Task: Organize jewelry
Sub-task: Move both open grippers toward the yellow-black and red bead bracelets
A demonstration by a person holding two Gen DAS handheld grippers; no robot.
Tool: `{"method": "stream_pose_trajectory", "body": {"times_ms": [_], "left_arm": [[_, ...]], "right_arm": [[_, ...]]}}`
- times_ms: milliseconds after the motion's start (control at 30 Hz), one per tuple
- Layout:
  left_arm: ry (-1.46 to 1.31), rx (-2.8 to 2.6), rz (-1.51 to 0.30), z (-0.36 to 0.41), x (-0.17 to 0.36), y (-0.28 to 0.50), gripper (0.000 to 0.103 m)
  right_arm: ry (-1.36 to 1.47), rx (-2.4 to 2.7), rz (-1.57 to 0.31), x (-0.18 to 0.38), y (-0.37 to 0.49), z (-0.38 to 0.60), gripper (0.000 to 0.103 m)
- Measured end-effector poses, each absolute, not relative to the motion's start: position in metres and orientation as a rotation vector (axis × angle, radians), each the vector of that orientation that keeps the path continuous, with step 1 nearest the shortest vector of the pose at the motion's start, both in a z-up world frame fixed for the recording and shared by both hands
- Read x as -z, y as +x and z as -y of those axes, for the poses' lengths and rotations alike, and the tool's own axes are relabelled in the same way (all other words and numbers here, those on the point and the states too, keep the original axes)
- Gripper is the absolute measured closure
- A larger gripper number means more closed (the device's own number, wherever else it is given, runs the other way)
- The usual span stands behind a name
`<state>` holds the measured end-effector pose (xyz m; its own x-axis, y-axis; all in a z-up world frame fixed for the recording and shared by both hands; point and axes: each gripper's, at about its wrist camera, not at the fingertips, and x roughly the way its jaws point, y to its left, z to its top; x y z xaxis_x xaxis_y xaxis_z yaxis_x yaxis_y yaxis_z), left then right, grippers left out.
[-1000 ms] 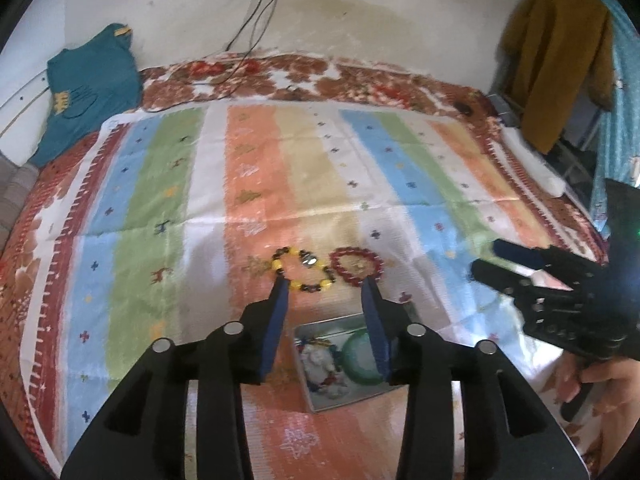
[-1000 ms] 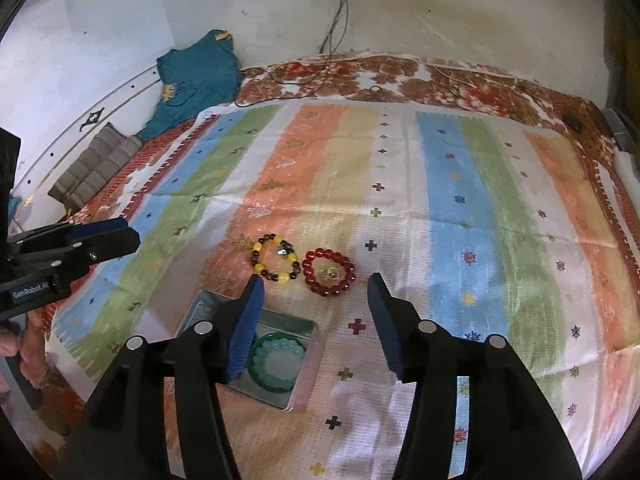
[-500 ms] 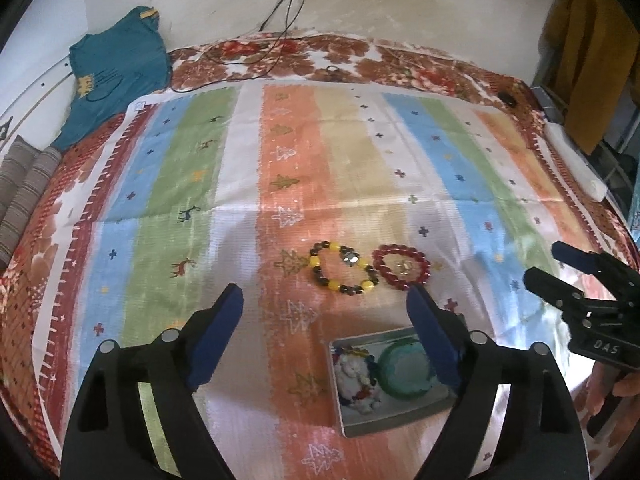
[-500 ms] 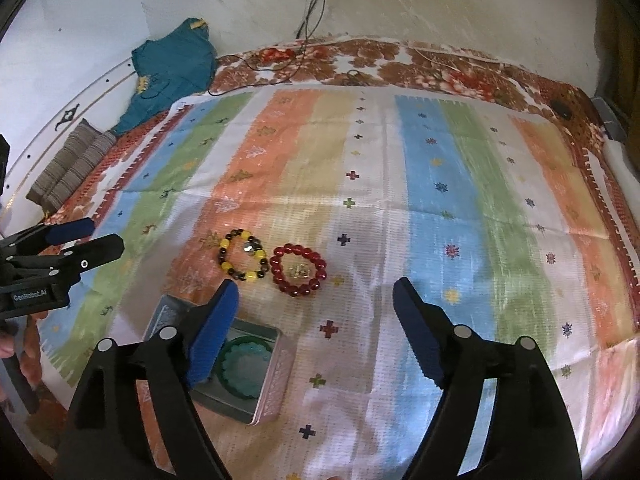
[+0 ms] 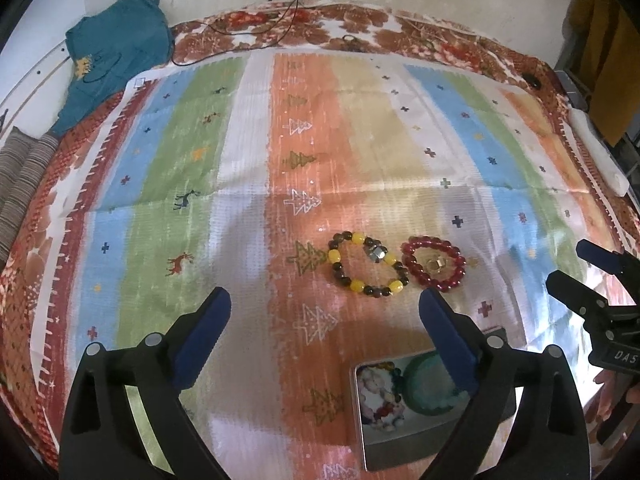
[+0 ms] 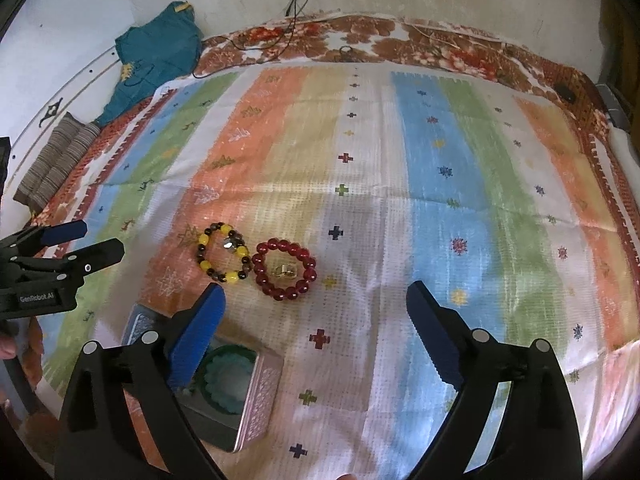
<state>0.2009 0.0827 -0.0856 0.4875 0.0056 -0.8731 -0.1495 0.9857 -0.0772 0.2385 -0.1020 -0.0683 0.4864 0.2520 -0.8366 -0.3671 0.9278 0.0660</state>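
Observation:
A yellow-and-brown bead bracelet (image 5: pixel 366 264) (image 6: pixel 224 254) and a red bead bracelet (image 5: pixel 434 263) (image 6: pixel 285 269) lie side by side on the striped cloth; a small gold piece (image 6: pixel 286 270) rests inside the red one. Nearer me stands an open metal tin (image 5: pixel 384 444) (image 6: pixel 256 396) holding a green bangle (image 5: pixel 430 388) (image 6: pixel 226 380) and a beaded piece (image 5: pixel 380 396). My left gripper (image 5: pixel 324 300) hovers above the cloth short of the bracelets, jaws still opening, nothing between them. My right gripper (image 6: pixel 314 296) hovers just below the red bracelet, jaws also opening and empty.
The striped cloth (image 5: pixel 192 184) covers a bed with a floral sheet. A teal garment (image 5: pixel 116 52) and folded striped cloth (image 5: pixel 20 184) lie at the far left by the wall. Cables (image 5: pixel 288 4) hang at the back. A white object (image 5: pixel 596 152) lies along the right edge.
Both grippers' jaws have spread from narrow to wide. Both have moved down closer to the cloth, and the left has shifted left, so the tin now sits under its right finger.

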Motion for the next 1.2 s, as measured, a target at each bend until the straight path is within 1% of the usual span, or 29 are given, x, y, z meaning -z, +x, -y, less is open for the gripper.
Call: {"method": "stream_pose_trajectory", "body": {"times_ms": [300,667,833,900,1067,1200], "left_arm": [[-0.157,-0.091,-1.115,-0.088,0.112,0.222,0.010],[-0.156,-0.075,-1.157,-0.087,0.132,0.242,0.010],[-0.144,-0.069,-1.187,-0.087,0.144,0.249,0.011],[-0.139,-0.062,-1.195,-0.087,0.147,0.251,0.015],[-0.119,-0.046,-1.214,-0.082,0.155,0.256,0.019],[-0.107,-0.038,-1.231,-0.081,0.162,0.259,0.026]], "right_arm": [[-0.120,-0.351,-1.056,0.093,0.267,0.103,0.011],[-0.156,-0.337,-1.114,0.117,0.284,0.091,0.011],[-0.156,-0.325,-1.141,0.129,0.291,0.090,0.011],[-0.156,-0.322,-1.148,0.132,0.293,0.089,0.011],[-0.160,-0.314,-1.163,0.139,0.299,0.086,0.011],[-0.172,-0.320,-1.172,0.144,0.302,0.081,0.011]]}}
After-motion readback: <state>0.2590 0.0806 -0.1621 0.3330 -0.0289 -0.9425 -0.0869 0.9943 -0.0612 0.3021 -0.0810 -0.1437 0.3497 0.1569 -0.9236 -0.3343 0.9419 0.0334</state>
